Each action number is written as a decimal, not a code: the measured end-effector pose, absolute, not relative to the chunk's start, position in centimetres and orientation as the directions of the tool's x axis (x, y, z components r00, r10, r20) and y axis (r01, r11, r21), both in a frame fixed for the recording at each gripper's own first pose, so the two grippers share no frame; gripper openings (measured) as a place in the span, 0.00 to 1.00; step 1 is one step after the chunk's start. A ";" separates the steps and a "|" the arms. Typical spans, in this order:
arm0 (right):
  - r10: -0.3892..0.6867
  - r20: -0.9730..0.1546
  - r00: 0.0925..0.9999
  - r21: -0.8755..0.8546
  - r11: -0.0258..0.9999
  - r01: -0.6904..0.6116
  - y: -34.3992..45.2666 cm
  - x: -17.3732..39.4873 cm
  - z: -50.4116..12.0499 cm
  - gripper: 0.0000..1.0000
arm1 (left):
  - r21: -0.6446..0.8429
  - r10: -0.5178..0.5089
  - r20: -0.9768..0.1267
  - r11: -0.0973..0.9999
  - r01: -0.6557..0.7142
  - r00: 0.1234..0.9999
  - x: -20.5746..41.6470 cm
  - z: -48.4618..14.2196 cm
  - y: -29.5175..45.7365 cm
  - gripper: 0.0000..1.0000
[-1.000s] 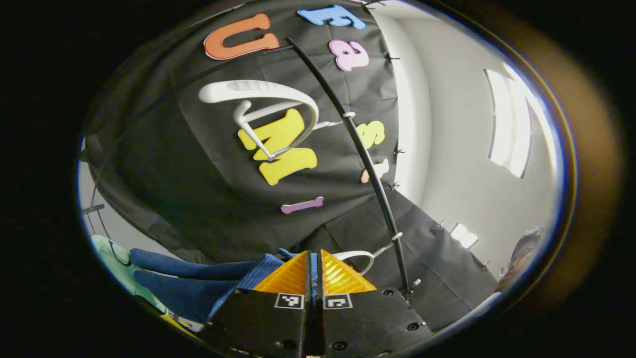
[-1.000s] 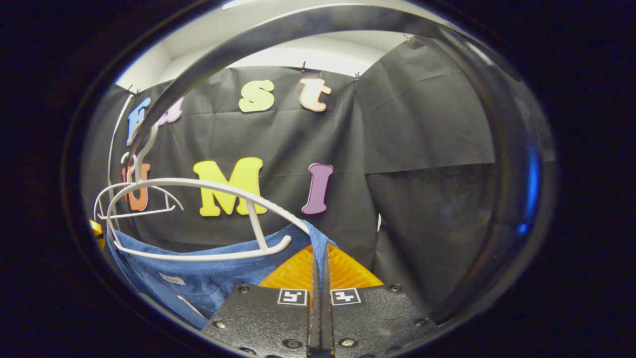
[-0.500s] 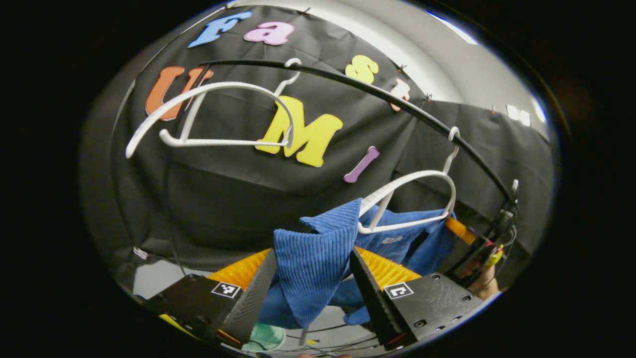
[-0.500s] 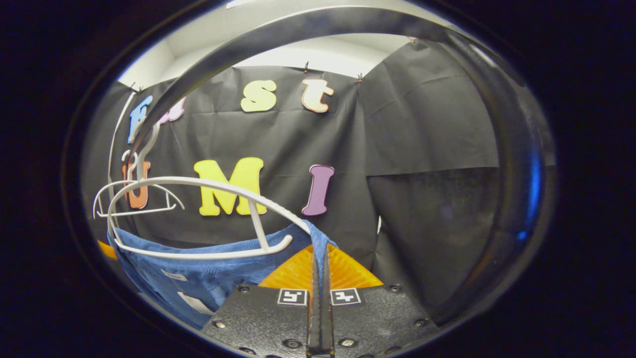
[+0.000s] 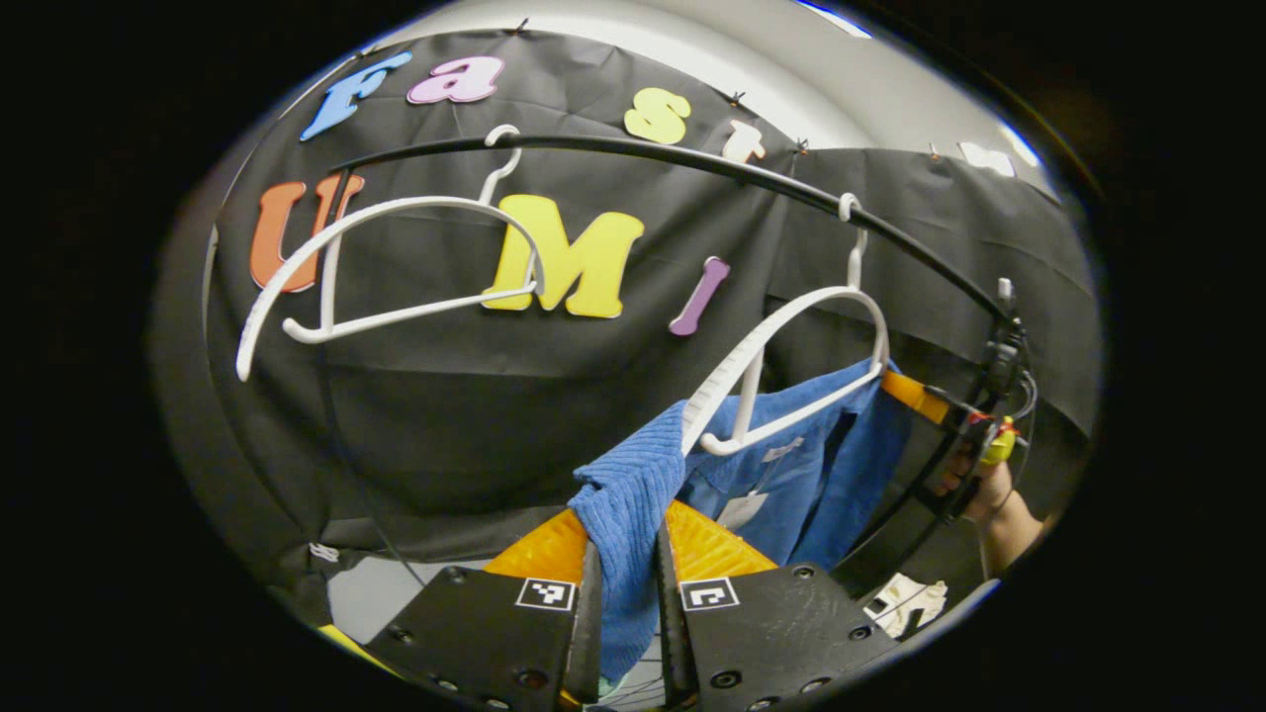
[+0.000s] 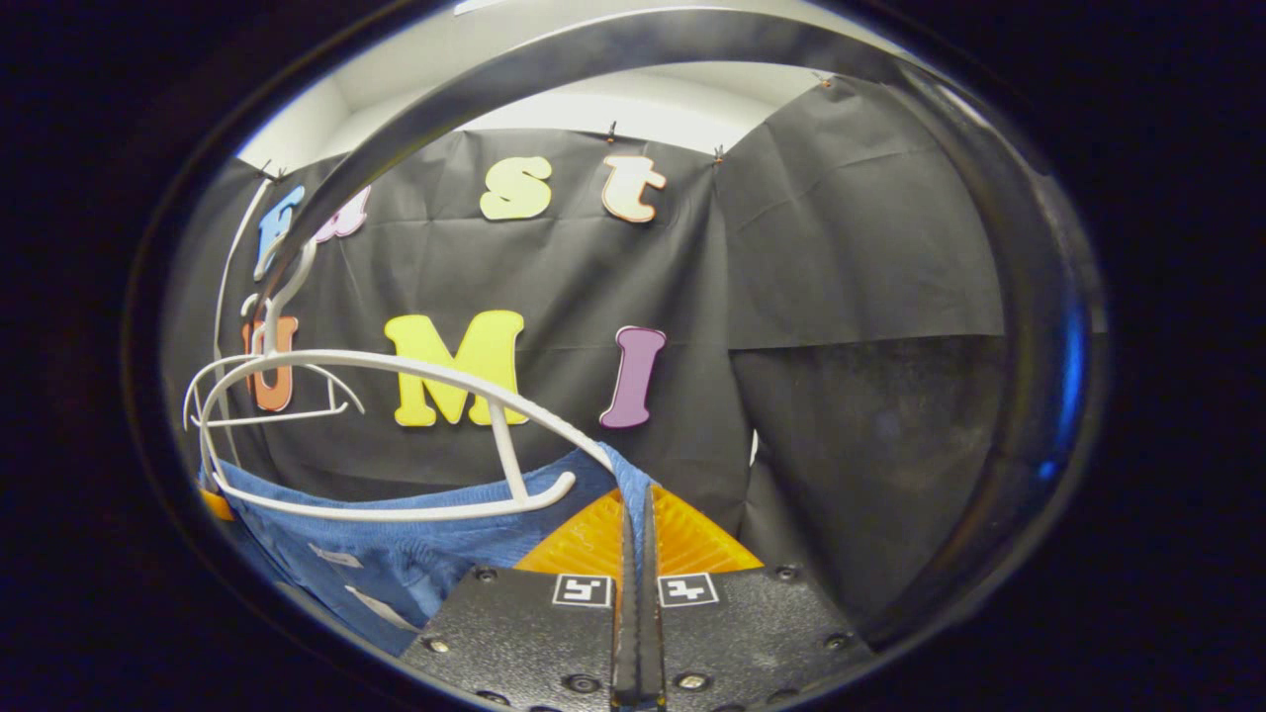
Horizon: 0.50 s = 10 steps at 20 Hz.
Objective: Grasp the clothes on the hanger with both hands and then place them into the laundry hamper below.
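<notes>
A blue ribbed garment (image 5: 791,475) hangs on a white hanger (image 5: 791,346) hooked over a black rail (image 5: 692,163). My left gripper (image 5: 625,516) is shut on the garment's near shoulder, and cloth bulges up between its fingers. In the right gripper view the same garment (image 6: 425,554) sags below the hanger (image 6: 415,371). There my right gripper (image 6: 638,494) is shut on the cloth's far edge. The right gripper (image 5: 940,405) also appears in the left gripper view, at the garment's other end, held by a hand (image 5: 994,494).
An empty white hanger (image 5: 386,257) hangs further left on the rail, and is seen behind the first hanger (image 6: 267,391) in the right gripper view. The rail (image 6: 593,54) arcs close overhead there. A white crumpled thing (image 5: 910,601) lies low at the right.
The left gripper swung level, opened around the garment's shoulder, then closed on it. The hanger tilted. The right gripper kept its hold and barely moved.
</notes>
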State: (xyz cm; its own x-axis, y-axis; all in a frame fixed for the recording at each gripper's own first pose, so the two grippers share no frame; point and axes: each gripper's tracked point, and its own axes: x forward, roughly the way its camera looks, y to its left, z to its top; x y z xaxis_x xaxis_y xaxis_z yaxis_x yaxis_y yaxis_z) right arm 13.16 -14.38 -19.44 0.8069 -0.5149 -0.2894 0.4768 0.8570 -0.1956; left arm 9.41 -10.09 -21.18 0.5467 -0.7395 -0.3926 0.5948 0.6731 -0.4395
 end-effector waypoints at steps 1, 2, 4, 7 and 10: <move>-0.516 -0.289 0.806 -0.192 0.856 0.479 -14.5 13.2 -19.4 0.04 | -0.474 -0.765 -0.353 0.643 0.602 0.539 9.2 -20.5 -10.1 0.25; -0.515 -0.291 0.806 -0.192 0.857 0.479 -14.5 13.3 -19.4 0.04 | -0.504 -0.771 -0.312 0.629 0.591 0.555 9.9 -19.9 -9.6 0.25; -0.512 -0.291 0.809 -0.195 0.859 0.474 -14.1 13.2 -19.7 0.04 | -0.617 -0.812 -0.249 0.553 0.560 0.527 8.9 -19.4 -8.8 0.11; -0.505 -0.305 0.808 -0.186 0.863 0.470 -14.0 12.9 -20.2 0.04 | -0.751 -0.845 -0.108 0.414 0.514 0.523 8.8 -18.4 -9.3 0.02; -0.488 -0.337 0.805 -0.149 0.872 0.466 -13.4 12.5 -21.5 0.04 | -0.814 -0.842 -0.043 0.342 0.470 0.537 9.2 -18.9 -8.9 0.02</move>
State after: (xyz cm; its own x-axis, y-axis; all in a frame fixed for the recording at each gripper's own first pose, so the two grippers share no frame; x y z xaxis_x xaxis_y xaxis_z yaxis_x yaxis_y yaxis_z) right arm 12.46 -13.36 -21.48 0.8052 -0.4877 -0.3374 0.4658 0.8722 -0.1493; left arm 9.24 -8.89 -18.87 0.5373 -0.8423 -0.0434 0.4703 0.3418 -0.8136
